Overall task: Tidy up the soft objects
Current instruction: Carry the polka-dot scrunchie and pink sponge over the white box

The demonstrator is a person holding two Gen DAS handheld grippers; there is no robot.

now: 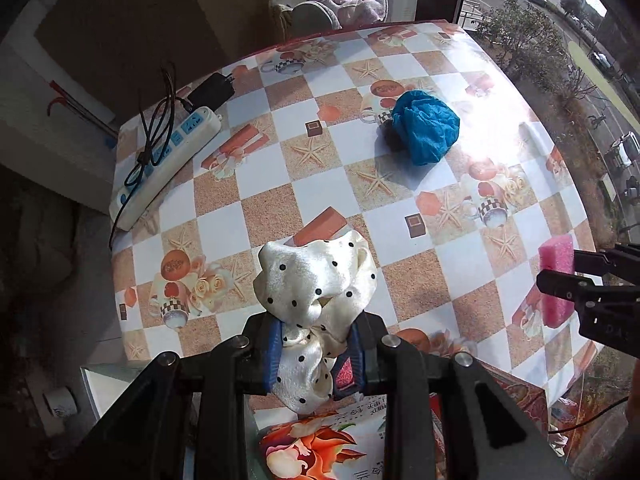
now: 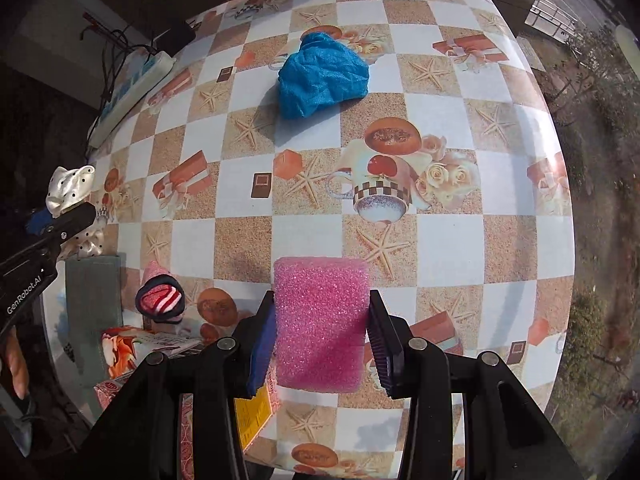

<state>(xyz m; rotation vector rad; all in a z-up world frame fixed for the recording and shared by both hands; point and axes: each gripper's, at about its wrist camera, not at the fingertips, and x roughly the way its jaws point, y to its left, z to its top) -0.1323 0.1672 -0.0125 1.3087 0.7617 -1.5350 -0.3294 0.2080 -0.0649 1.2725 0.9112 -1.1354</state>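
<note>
My left gripper [image 1: 314, 354] is shut on a cream satin scrunchie with black dots [image 1: 316, 280] and holds it above the near edge of the table; the scrunchie also shows in the right wrist view [image 2: 68, 188]. My right gripper [image 2: 322, 344] is shut on a pink sponge [image 2: 322, 320], held above the table; the sponge also shows at the right in the left wrist view [image 1: 556, 284]. A crumpled blue cloth [image 1: 424, 126] lies on the table's far part, also in the right wrist view [image 2: 322, 76]. A rolled pink and navy sock [image 2: 160, 300] sits near the front left.
The table has a checkered starfish-print cover [image 2: 448, 240]. A white power strip [image 1: 168, 160] with black cables and an adapter lies at the far left edge. A floral printed box [image 1: 320, 448] sits below my left gripper. A window is to the right.
</note>
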